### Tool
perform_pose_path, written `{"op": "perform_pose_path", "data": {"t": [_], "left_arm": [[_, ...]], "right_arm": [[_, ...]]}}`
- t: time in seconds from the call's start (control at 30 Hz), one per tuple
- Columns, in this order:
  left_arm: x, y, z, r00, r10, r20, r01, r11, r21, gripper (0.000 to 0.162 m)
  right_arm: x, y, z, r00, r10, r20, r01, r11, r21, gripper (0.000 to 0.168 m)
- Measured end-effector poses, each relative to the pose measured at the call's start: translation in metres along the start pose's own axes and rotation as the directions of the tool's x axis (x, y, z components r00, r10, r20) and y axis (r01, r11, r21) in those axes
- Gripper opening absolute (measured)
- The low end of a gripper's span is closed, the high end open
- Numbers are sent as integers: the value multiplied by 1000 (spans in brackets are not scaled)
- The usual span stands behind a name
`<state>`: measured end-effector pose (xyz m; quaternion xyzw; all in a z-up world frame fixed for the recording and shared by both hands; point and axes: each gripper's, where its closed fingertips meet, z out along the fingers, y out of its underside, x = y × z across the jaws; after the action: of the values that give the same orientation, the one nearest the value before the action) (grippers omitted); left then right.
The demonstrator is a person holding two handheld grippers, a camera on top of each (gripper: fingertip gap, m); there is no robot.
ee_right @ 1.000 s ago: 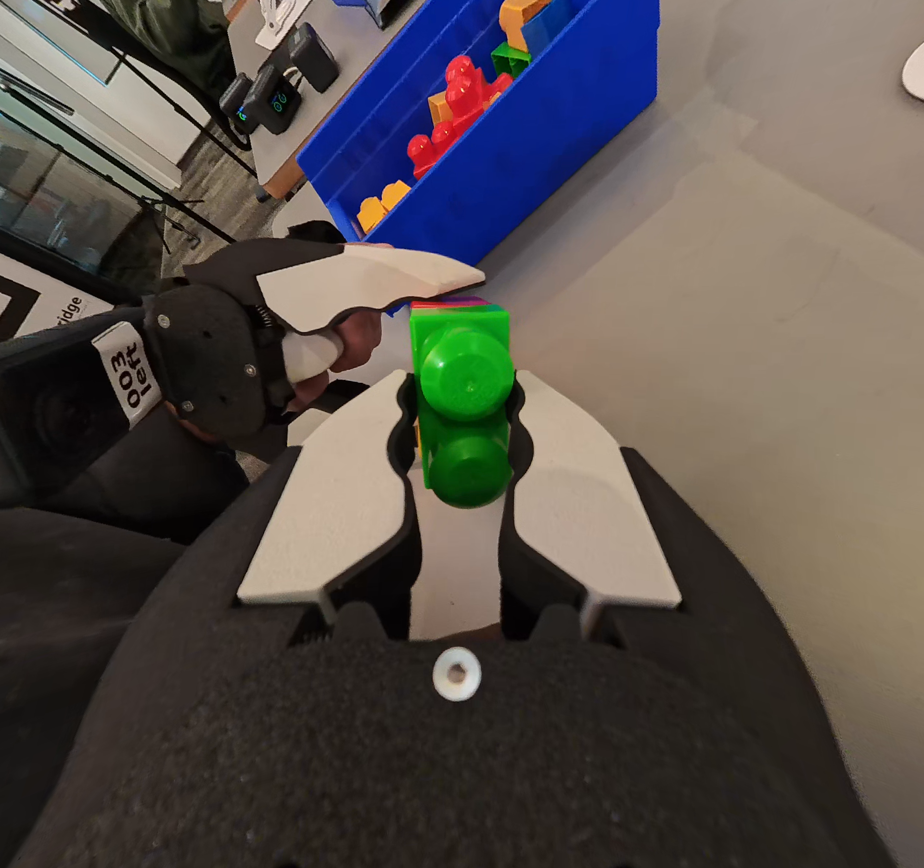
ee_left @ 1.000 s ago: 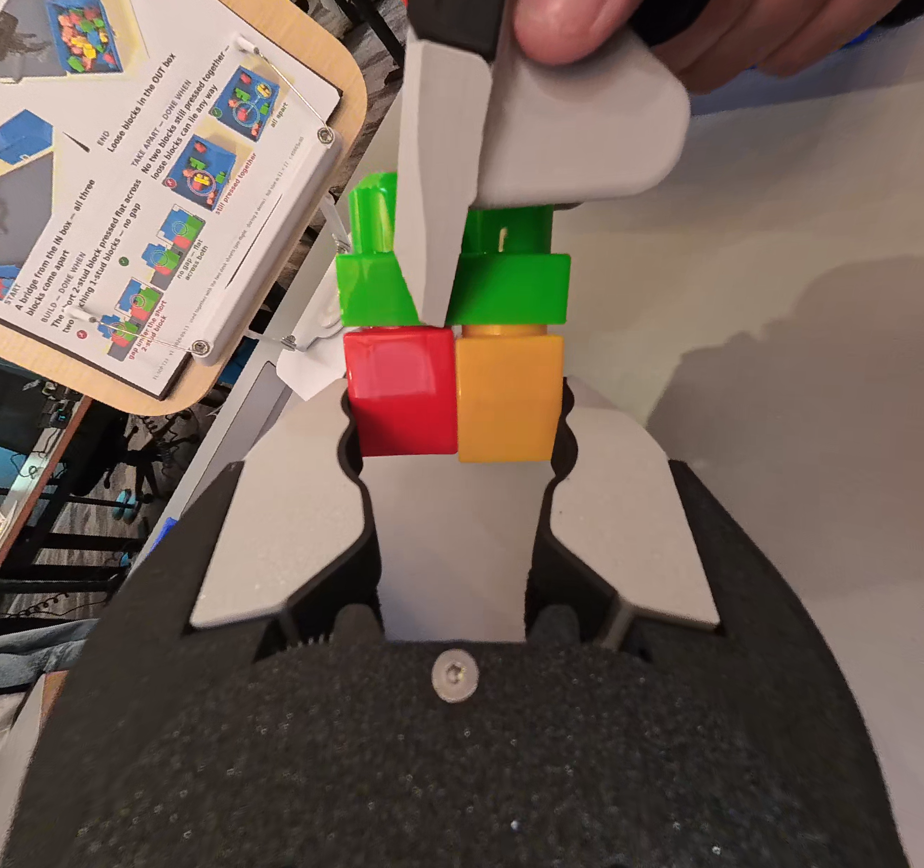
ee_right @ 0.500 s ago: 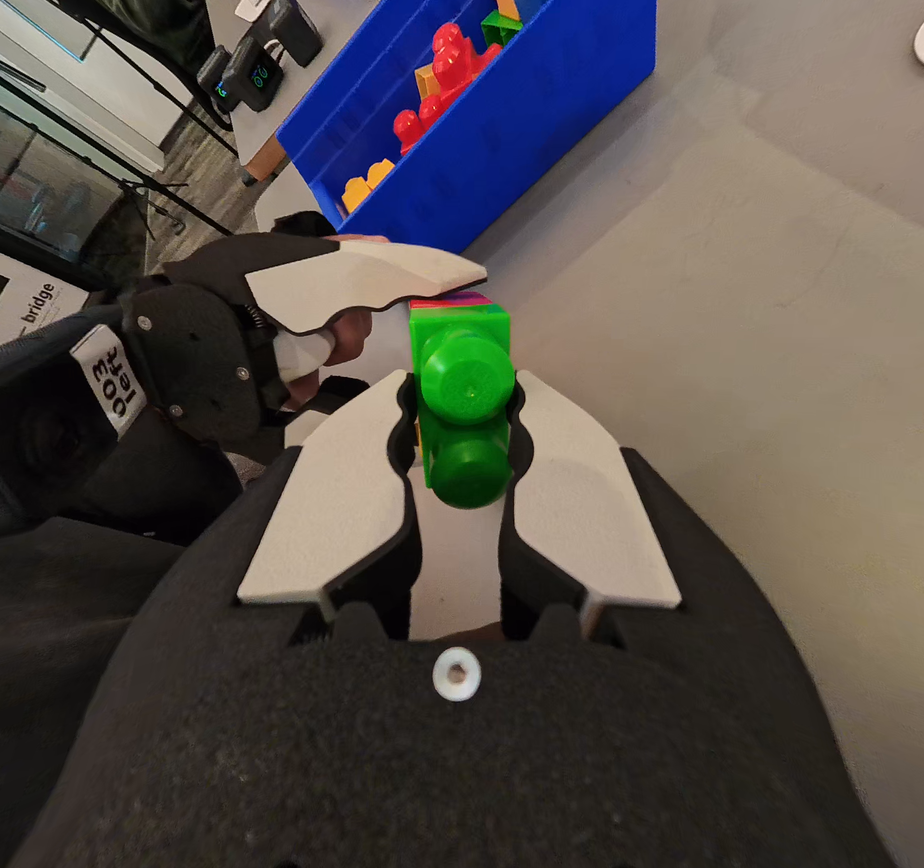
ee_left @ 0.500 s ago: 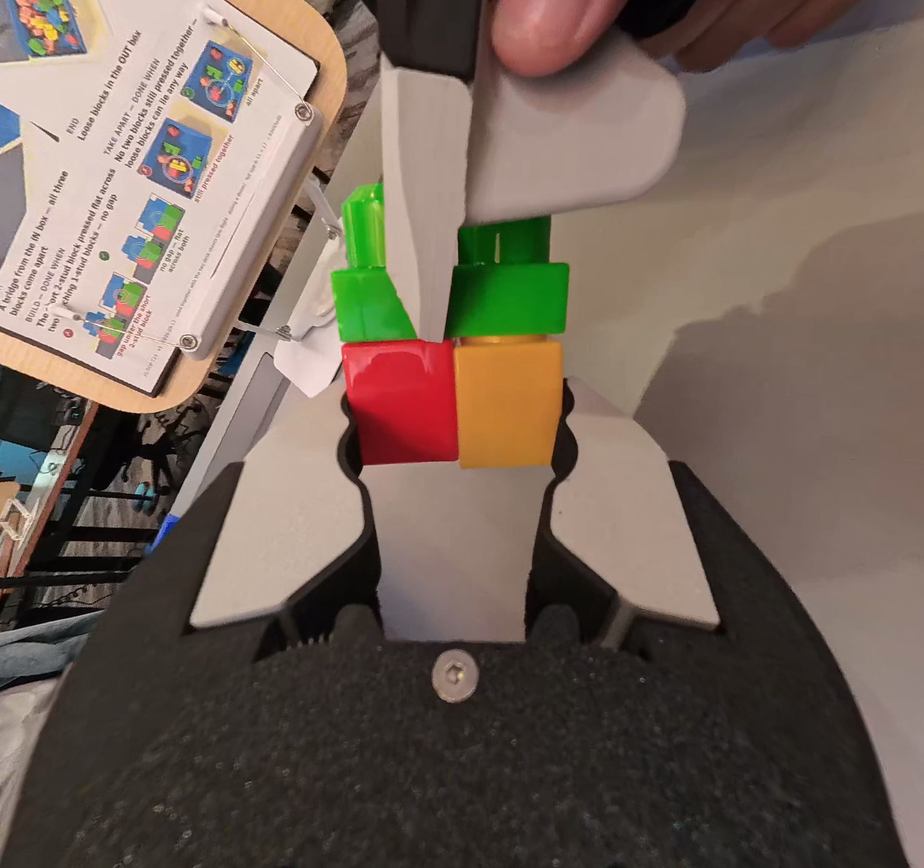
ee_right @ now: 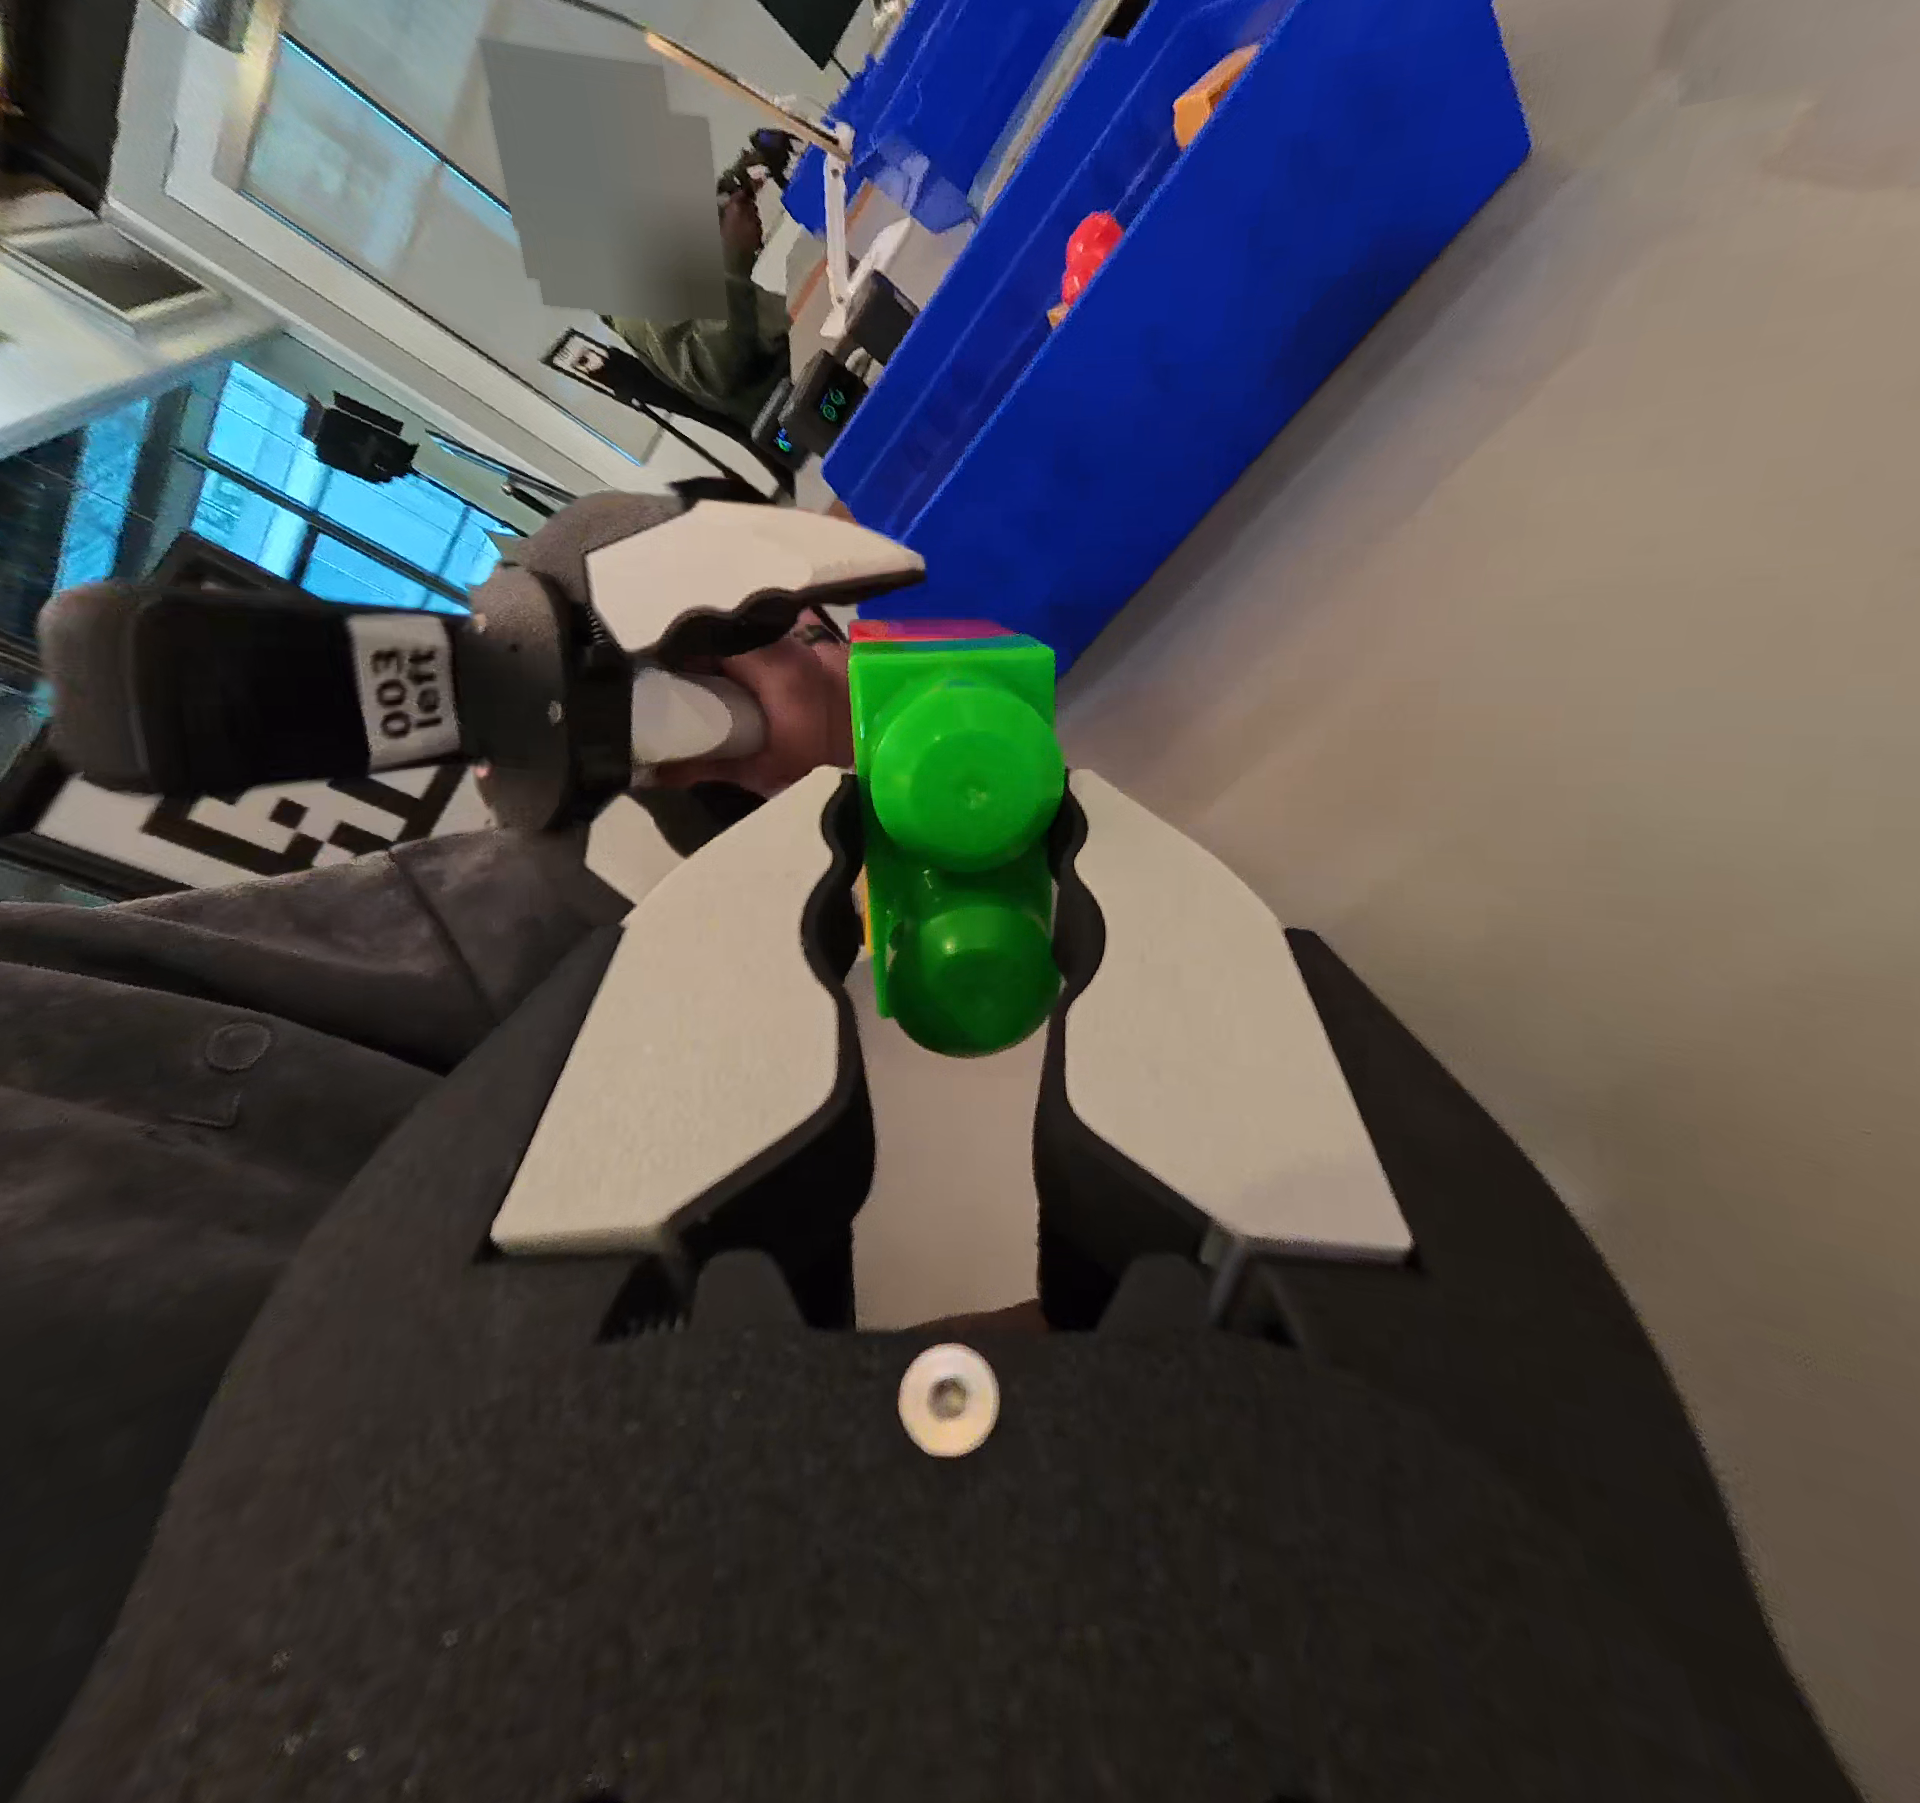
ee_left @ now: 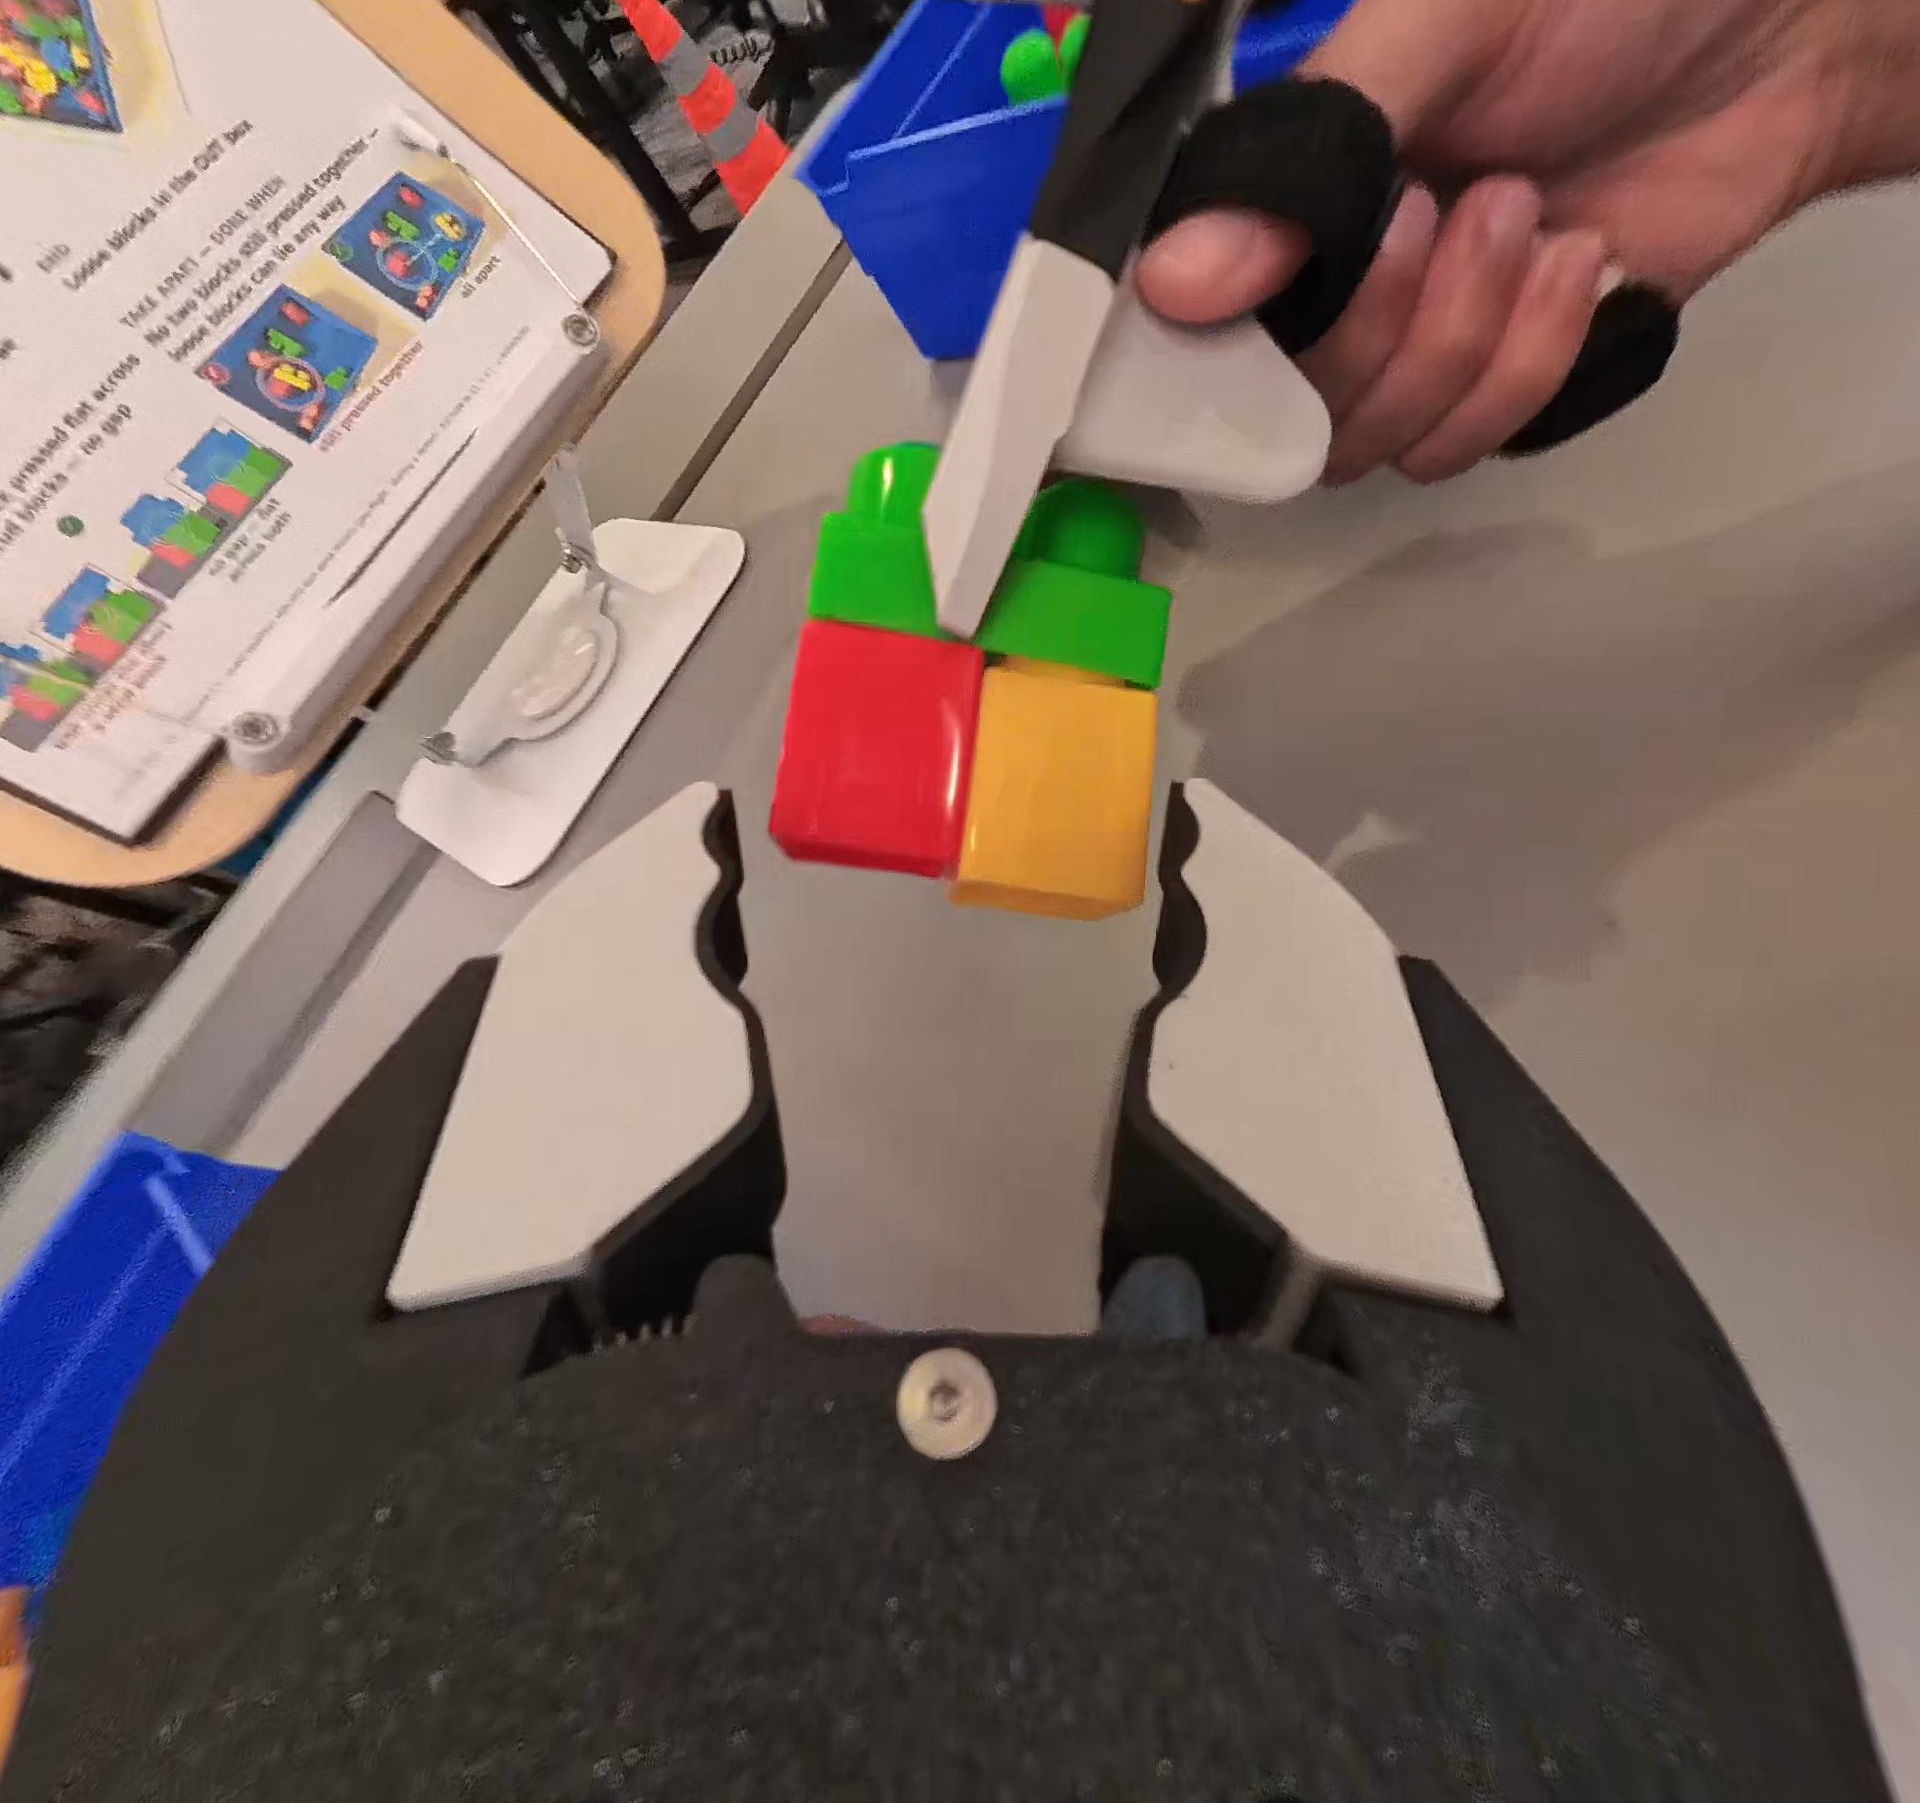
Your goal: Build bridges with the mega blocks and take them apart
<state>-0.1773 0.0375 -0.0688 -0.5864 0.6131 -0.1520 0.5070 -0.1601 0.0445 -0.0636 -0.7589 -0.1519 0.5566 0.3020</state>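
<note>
Your right gripper (ee_right: 961, 880) is closed on the green two-stud block (ee_right: 961, 818), its fingers (ee_right: 727, 1005) pressed against the block's sides. That block caps the red block (ee_left: 873, 740) and the orange block (ee_left: 1060, 787), which sit side by side beneath it as a small bridge over the grey table (ee_left: 1558, 818). Your left gripper (ee_left: 951, 880) stands wide open, holding nothing, its tips just short of the two lower blocks. Beyond, a blue bin (ee_right: 1195, 382) holds loose blocks, and an instruction sheet (ee_left: 239, 351) stands to the left.
</note>
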Motion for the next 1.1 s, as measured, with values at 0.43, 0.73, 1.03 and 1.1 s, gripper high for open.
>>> {"op": "perform_pose_path", "data": {"t": [0.43,0.73,1.03,1.1], "left_arm": [[4,-23,-22,485,-615,-621,819,568,78,38],[13,-27,-24,453,-587,-671,820,570,55,35],[16,-32,-24,422,-587,-691,840,541,54,34],[16,-32,-24,410,-593,-693,849,526,52,34]], "right_arm": [[-38,-14,-10,979,-206,-2,201,952,230,34],[-44,-10,-13,980,-200,12,191,952,239,35],[-49,-9,-14,982,-184,47,166,952,258,35],[-49,-9,-15,983,-177,49,158,952,262,35]]}}
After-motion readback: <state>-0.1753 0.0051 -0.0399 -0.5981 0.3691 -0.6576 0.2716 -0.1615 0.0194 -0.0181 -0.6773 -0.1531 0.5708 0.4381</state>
